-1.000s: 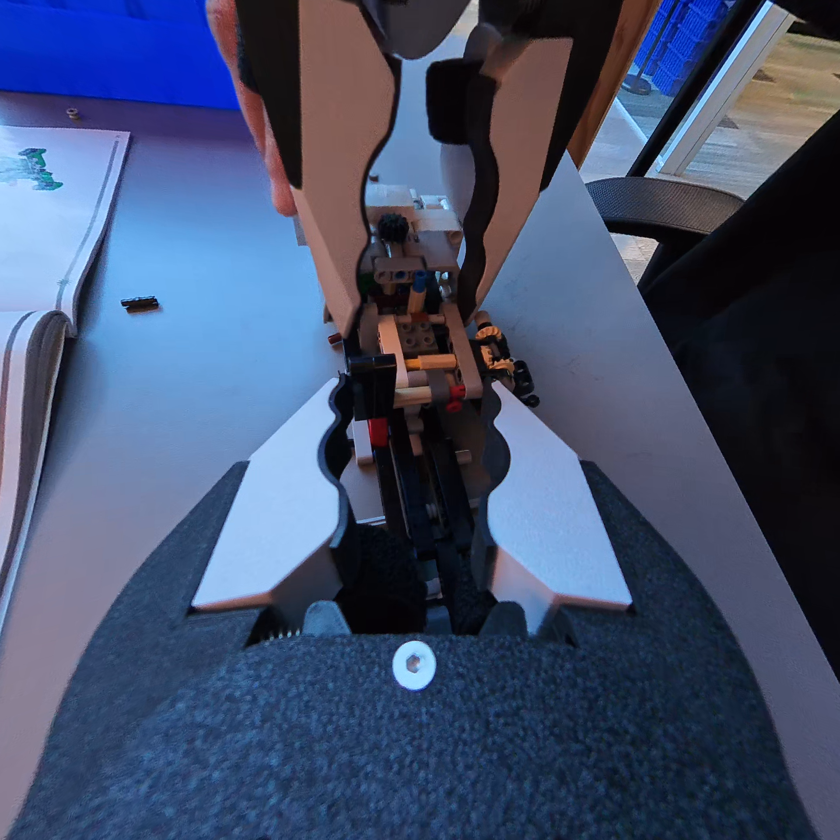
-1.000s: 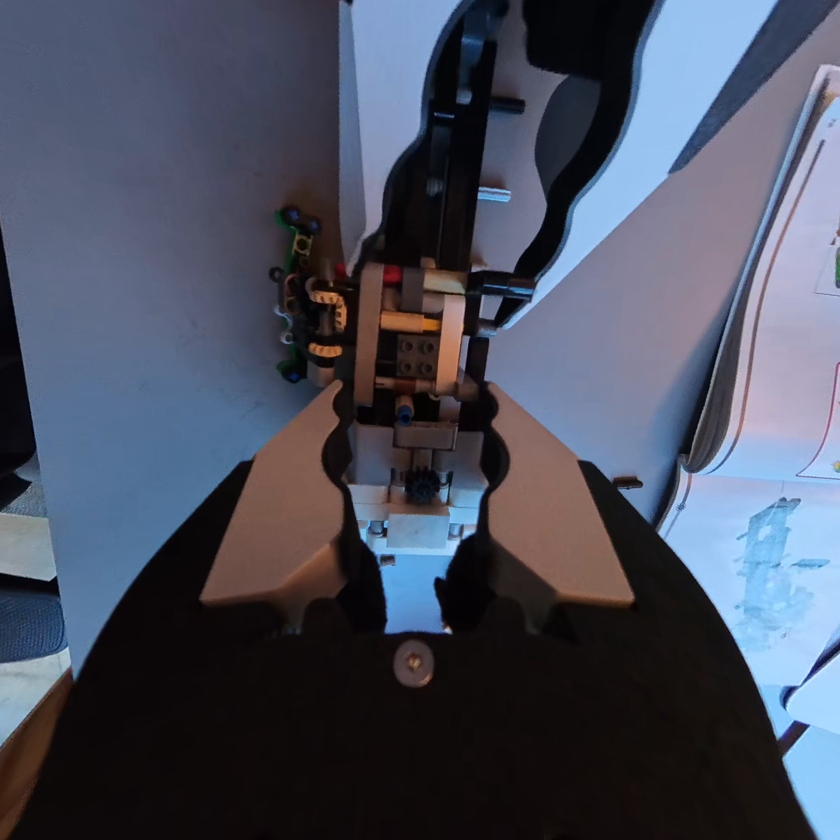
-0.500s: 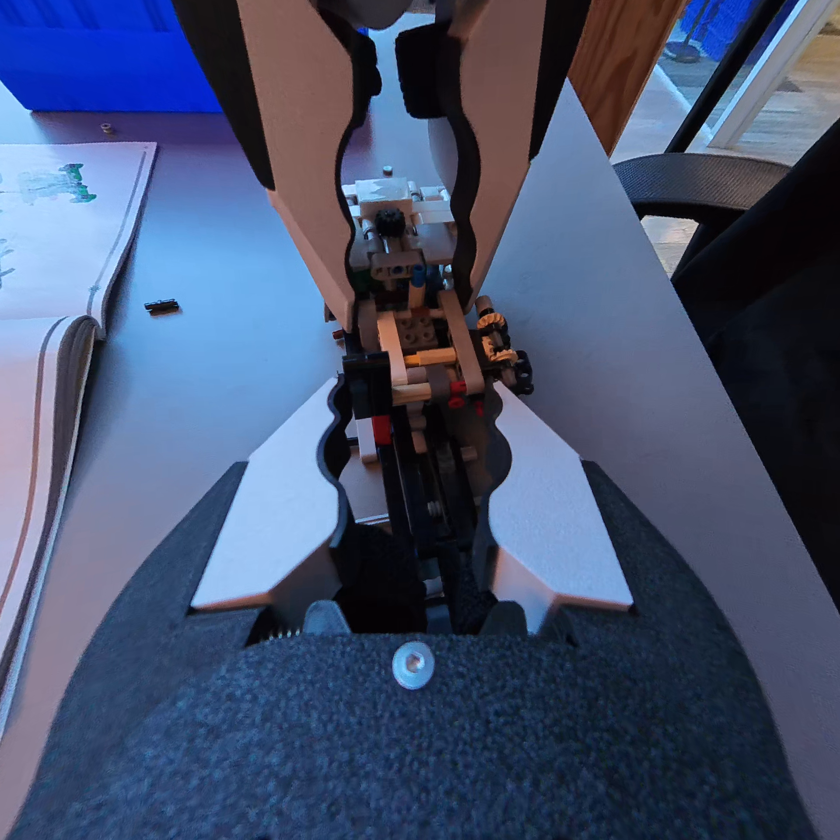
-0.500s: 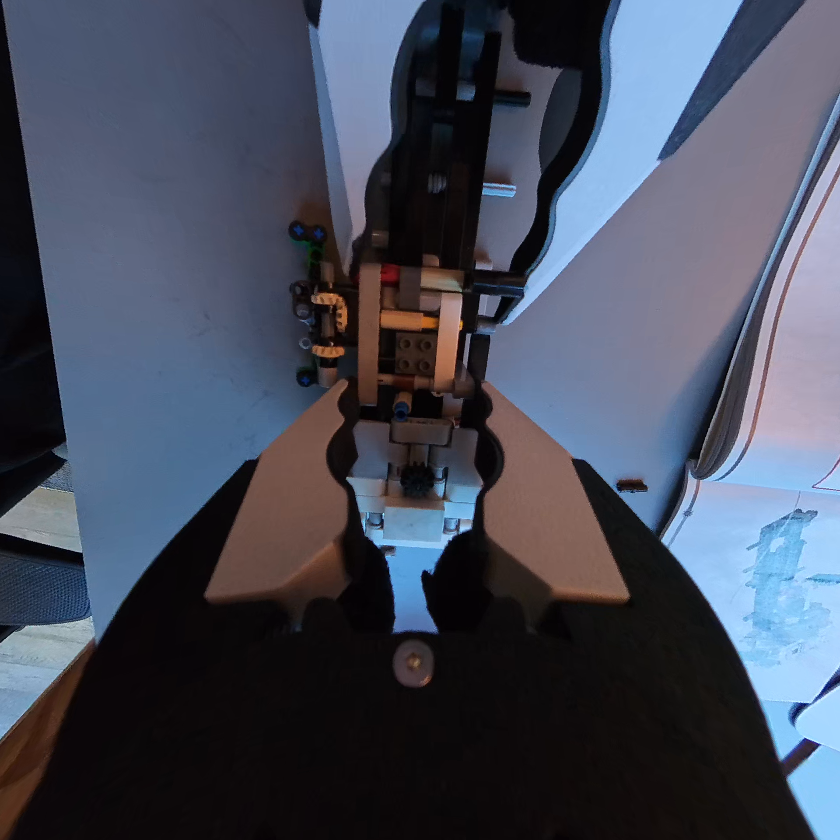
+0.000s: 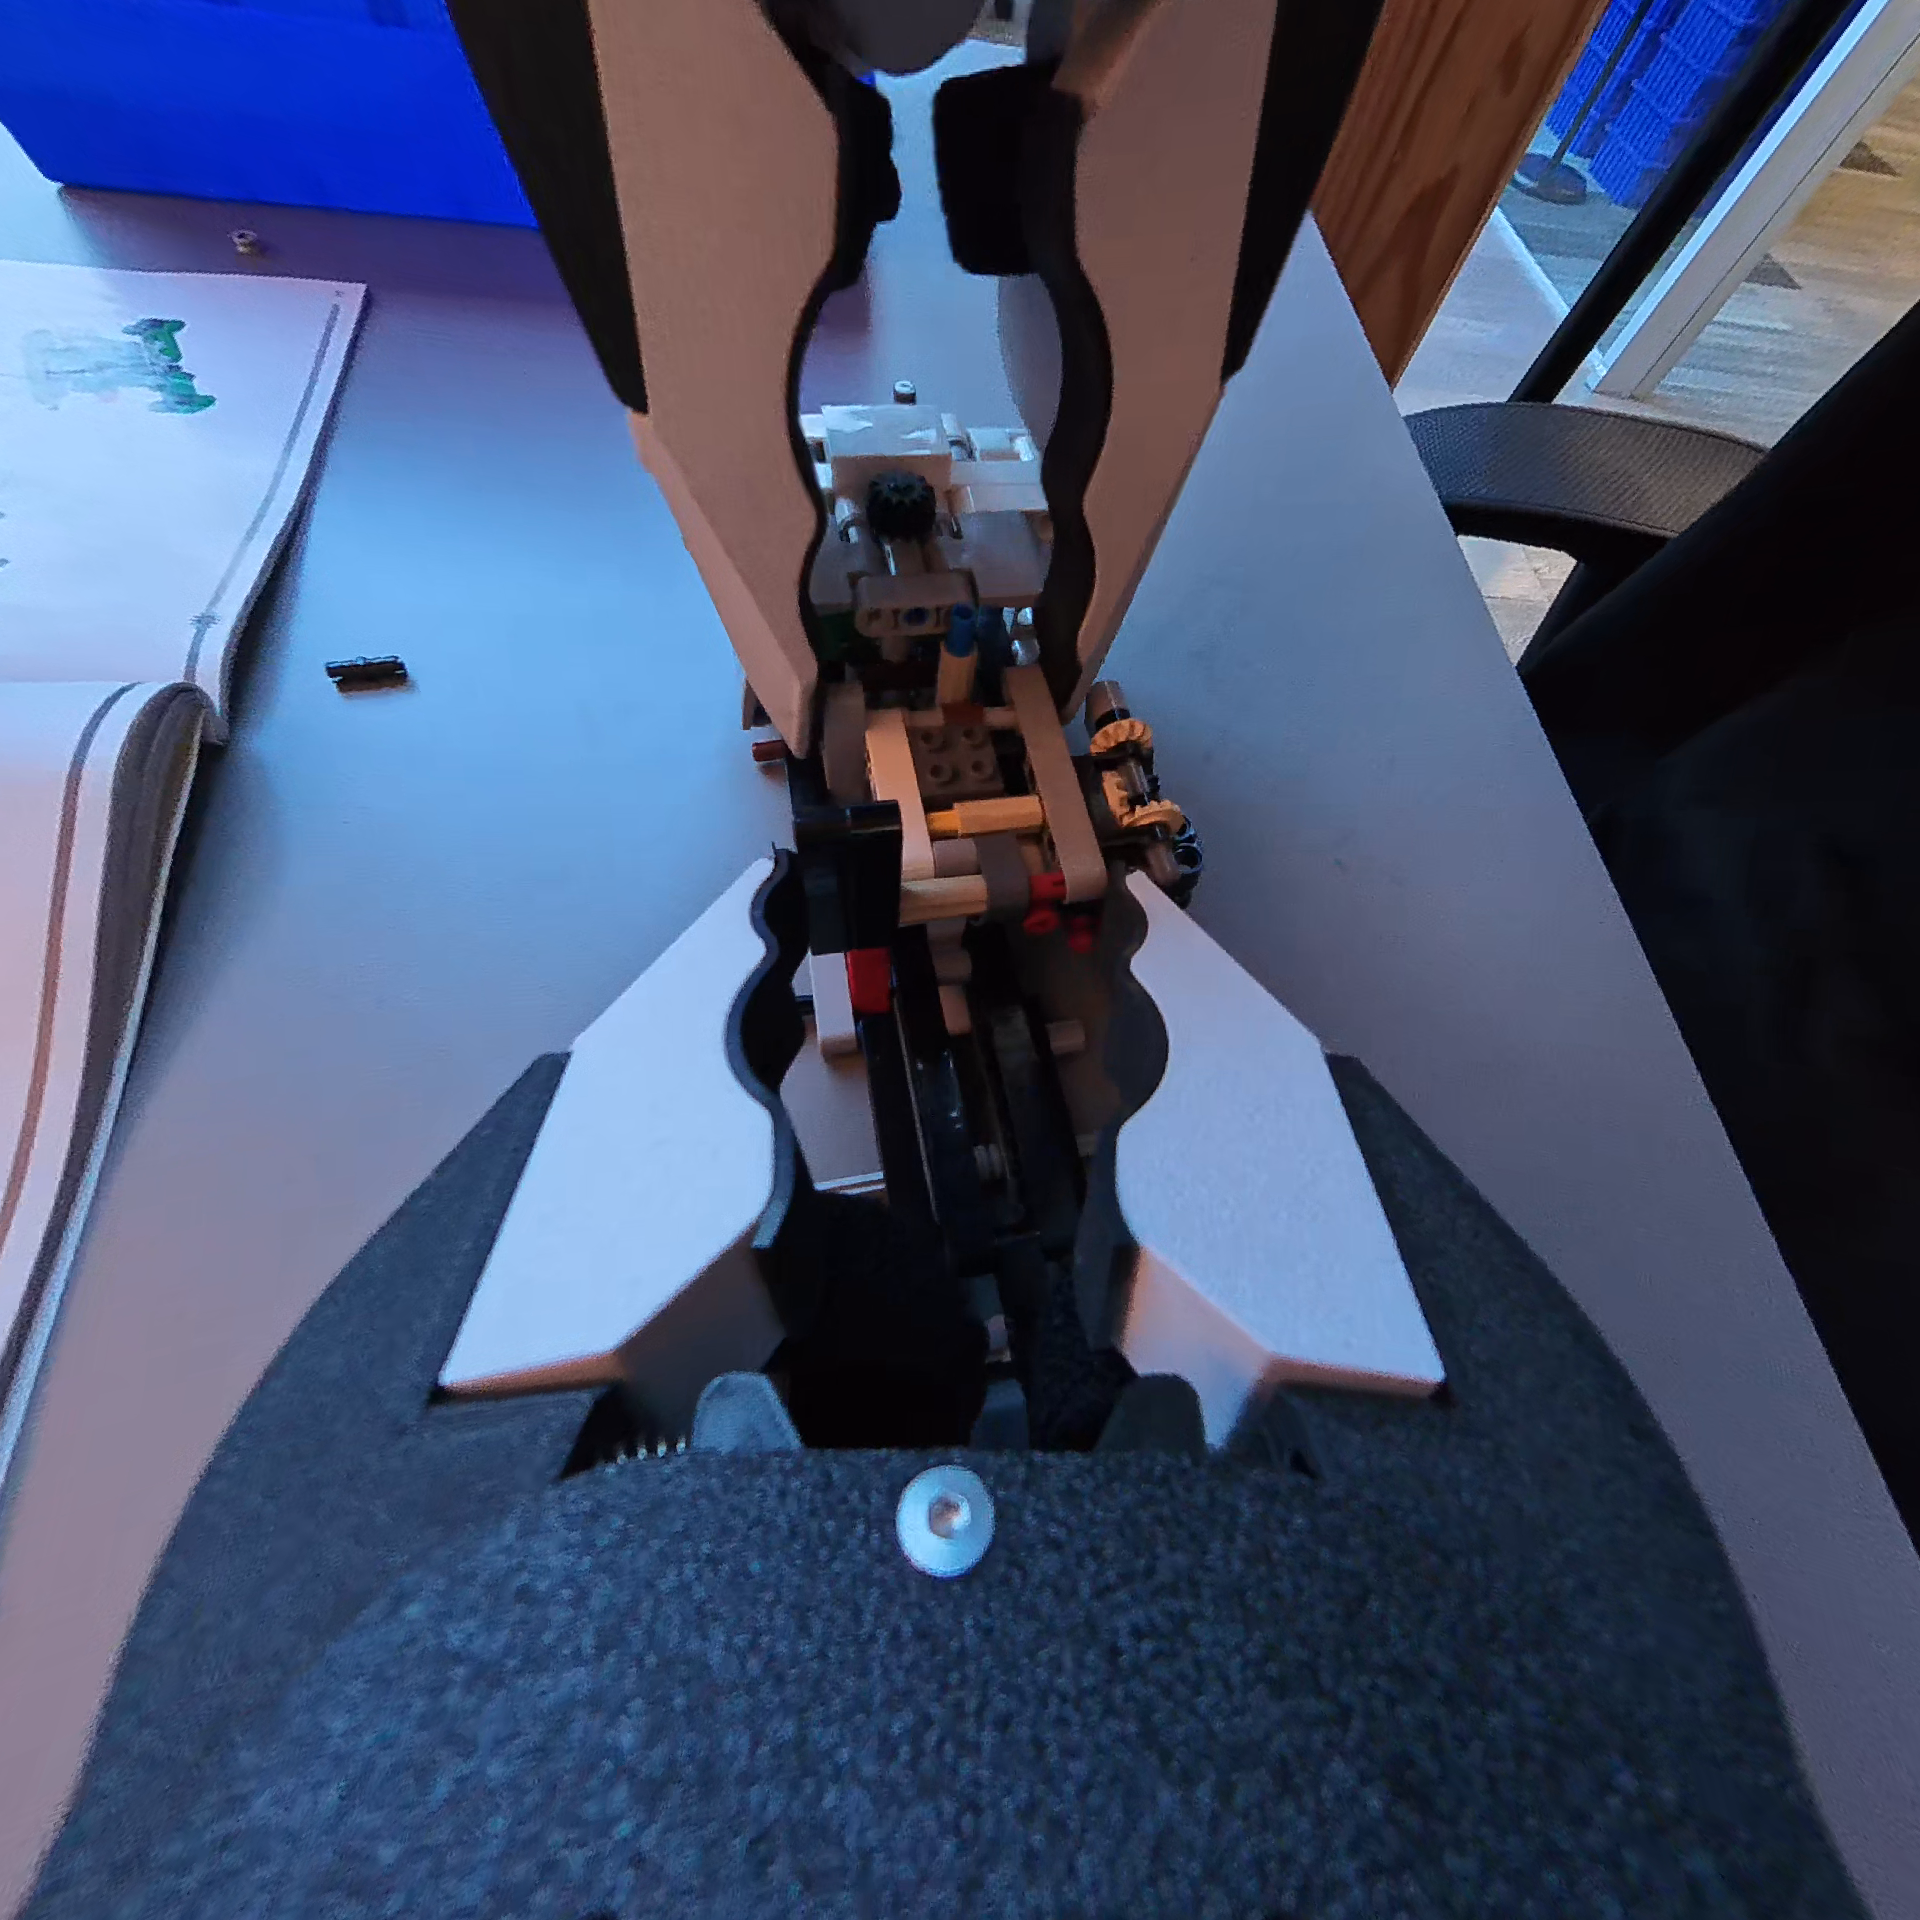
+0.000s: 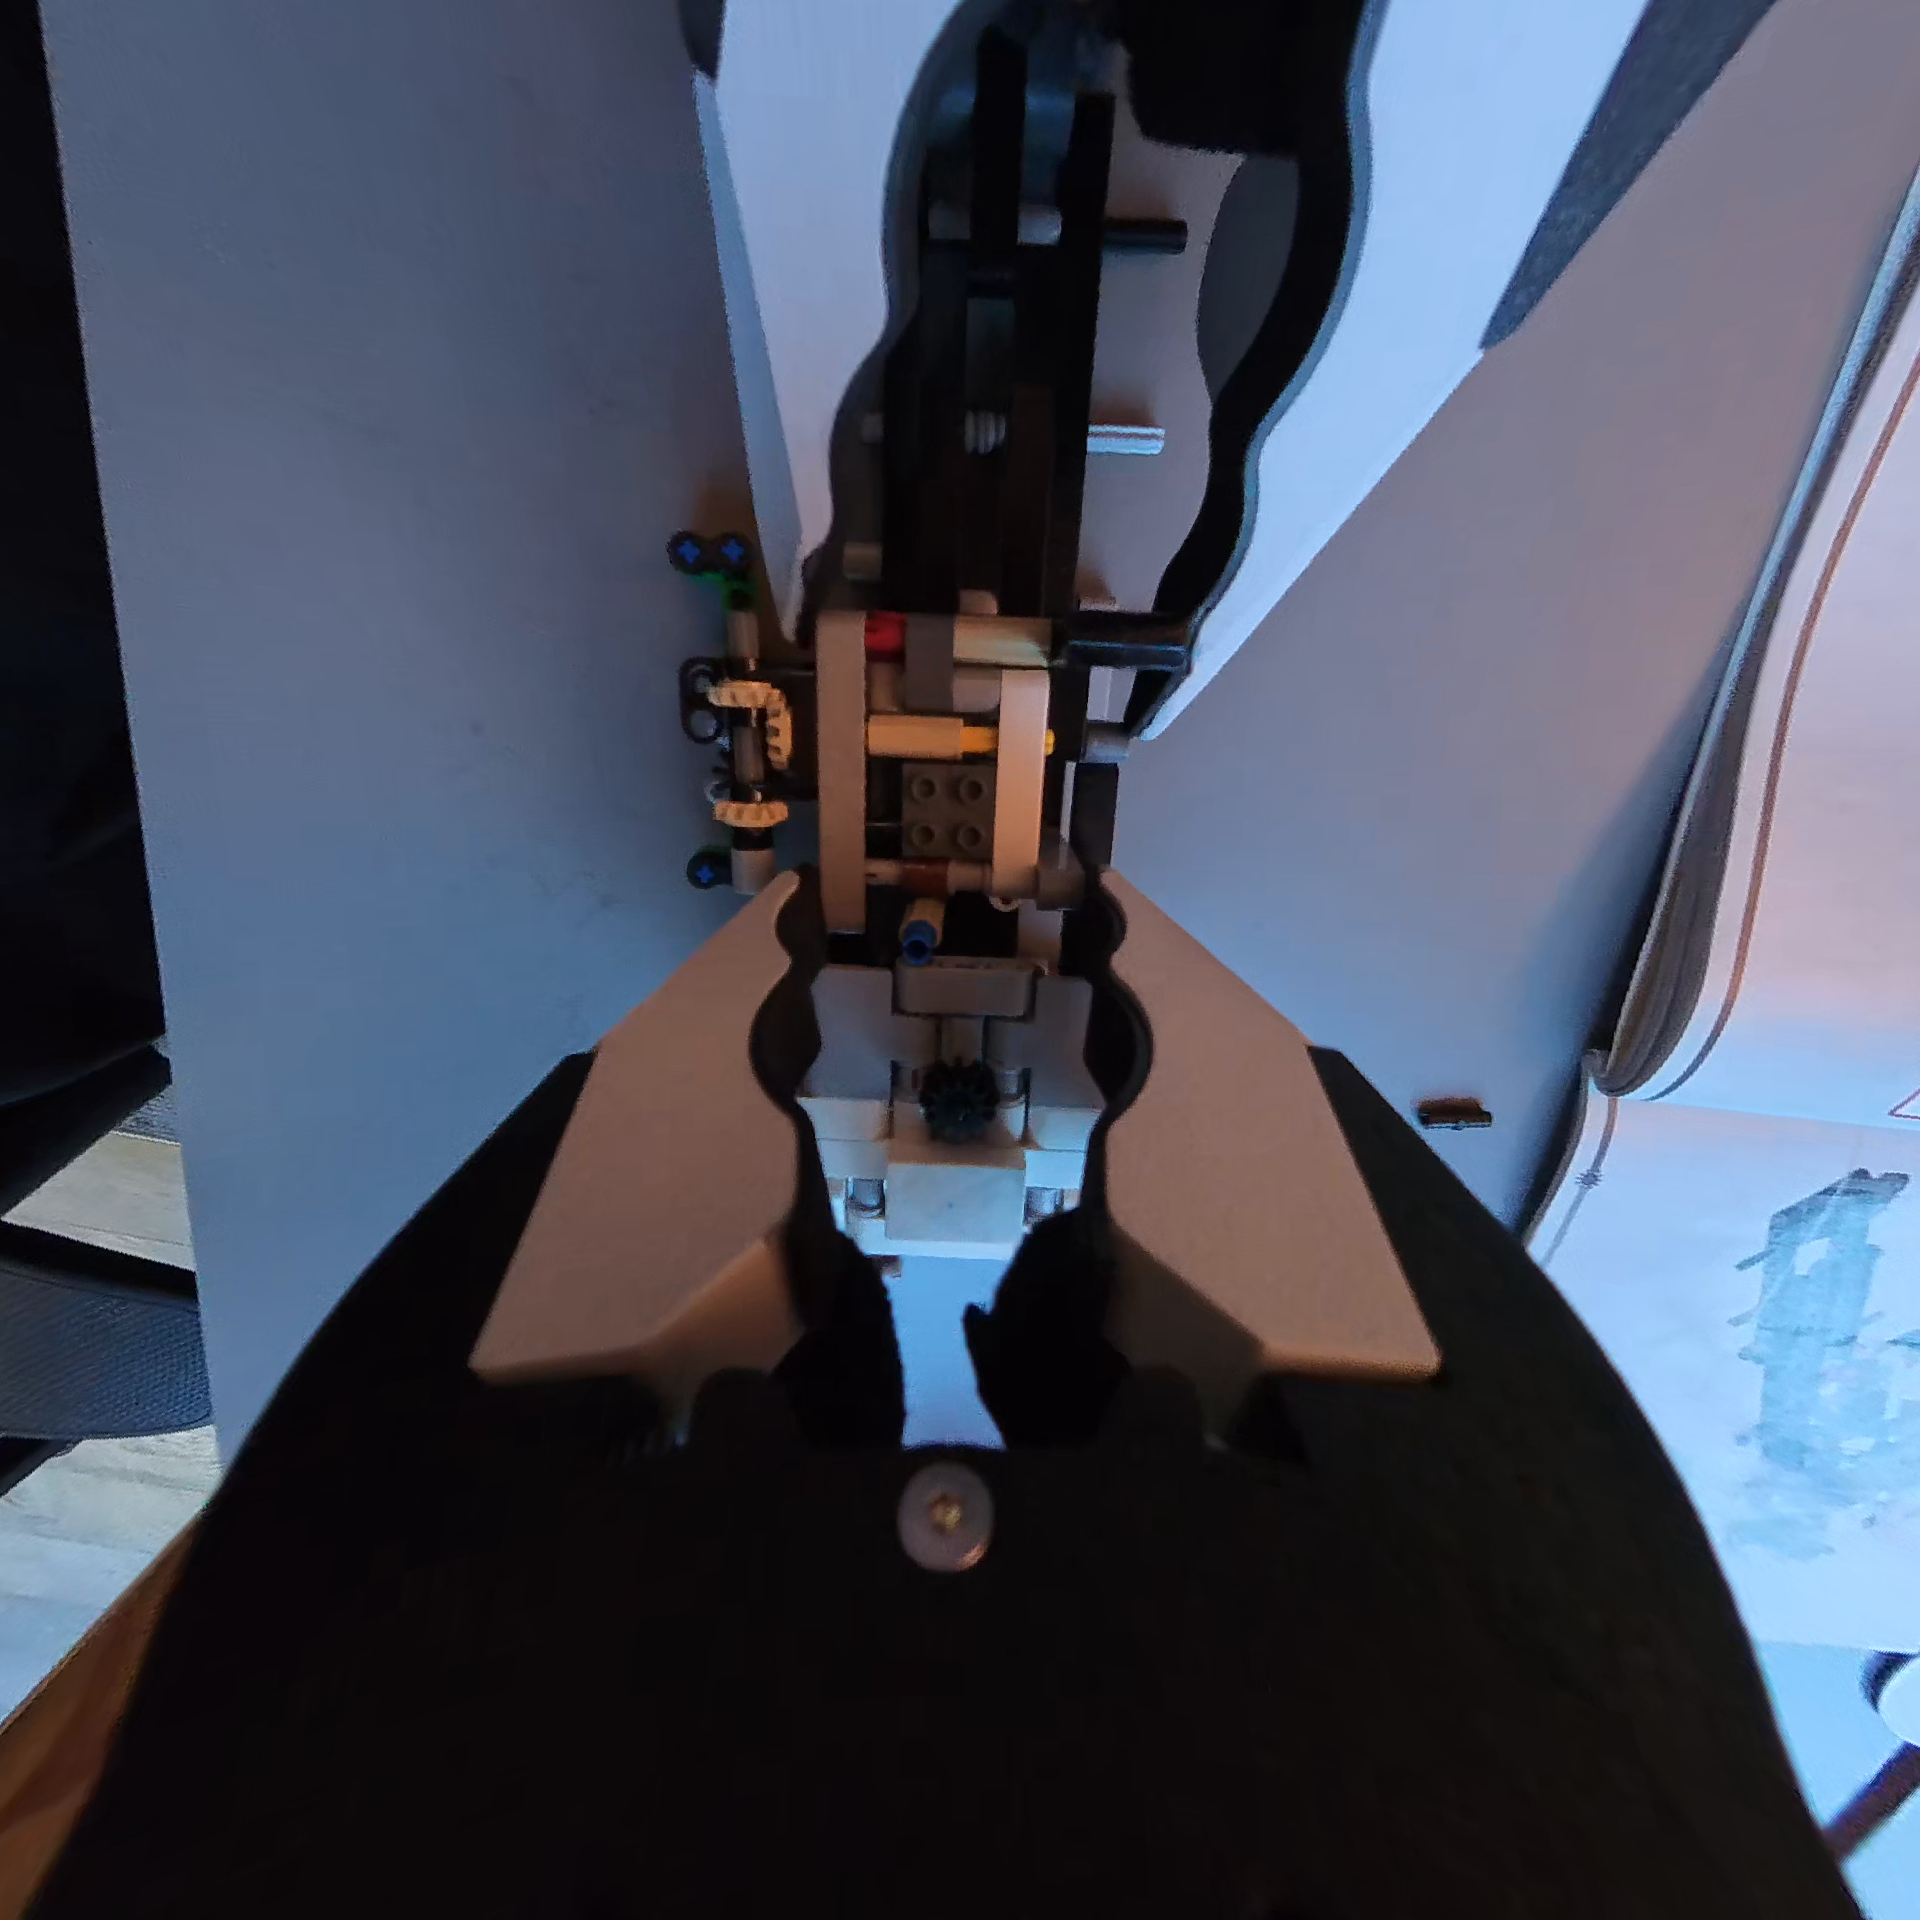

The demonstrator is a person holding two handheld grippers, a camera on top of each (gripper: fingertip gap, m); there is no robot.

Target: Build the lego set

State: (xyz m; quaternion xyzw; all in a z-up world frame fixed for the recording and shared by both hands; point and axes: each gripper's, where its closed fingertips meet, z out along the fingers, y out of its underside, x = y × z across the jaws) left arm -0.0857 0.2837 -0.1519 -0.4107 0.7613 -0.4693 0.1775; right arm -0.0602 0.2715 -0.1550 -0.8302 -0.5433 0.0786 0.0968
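Lego model between both tongs, clamped.

No legible text; booklet print perhaps too blurred.

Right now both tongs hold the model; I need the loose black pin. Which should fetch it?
Probably right: the pin lies just beside the right tongs, farther ahead of the left tongs, which can hold the model alone.

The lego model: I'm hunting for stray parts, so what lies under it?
The lego model, gripped at both ends by the left gripper and the right gripper, covers the grey table beneath. Only a small geared sub-assembly shows beside it; anything directly underneath is hidden.
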